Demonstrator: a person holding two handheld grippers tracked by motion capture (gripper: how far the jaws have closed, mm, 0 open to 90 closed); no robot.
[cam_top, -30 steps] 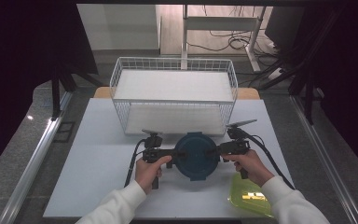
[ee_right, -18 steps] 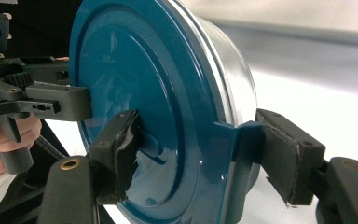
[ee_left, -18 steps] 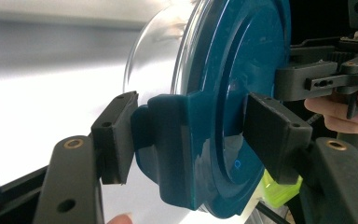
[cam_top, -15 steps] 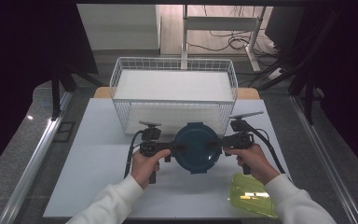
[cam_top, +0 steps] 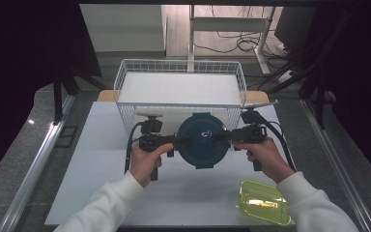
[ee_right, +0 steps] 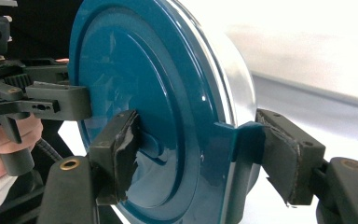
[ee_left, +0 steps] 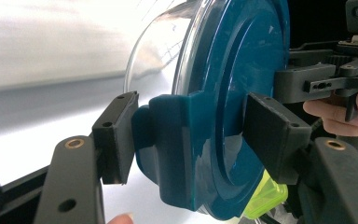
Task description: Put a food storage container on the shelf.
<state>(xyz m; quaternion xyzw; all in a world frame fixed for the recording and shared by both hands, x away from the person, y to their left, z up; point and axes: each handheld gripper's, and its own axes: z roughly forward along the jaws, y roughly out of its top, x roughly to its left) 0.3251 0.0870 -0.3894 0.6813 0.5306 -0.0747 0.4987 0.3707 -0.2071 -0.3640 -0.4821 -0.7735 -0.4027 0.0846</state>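
A round clear bowl with a dark teal lid point(cam_top: 204, 140) hangs above the white table point(cam_top: 101, 159), held from both sides. My left gripper point(cam_top: 181, 141) is shut on its left edge and my right gripper point(cam_top: 224, 137) on its right edge. In the left gripper view, my left gripper point(ee_left: 193, 135) grips the lid point(ee_left: 233, 84), one pad against a lid clasp and the other on the lid's face. In the right gripper view, my right gripper point(ee_right: 200, 158) holds the lid point(ee_right: 158, 93) the same way, and the clear bowl point(ee_right: 240, 79) shows behind it.
A white wire basket point(cam_top: 181, 64) stands just behind the lifted container, at the table's far side. A yellow-green translucent box point(cam_top: 263, 202) lies at the front right, under the person's right sleeve. Dark curtains flank the table.
Both grippers have risen together with the lidded bowl between them, and it now appears higher in the high view, in front of the basket's near wall.
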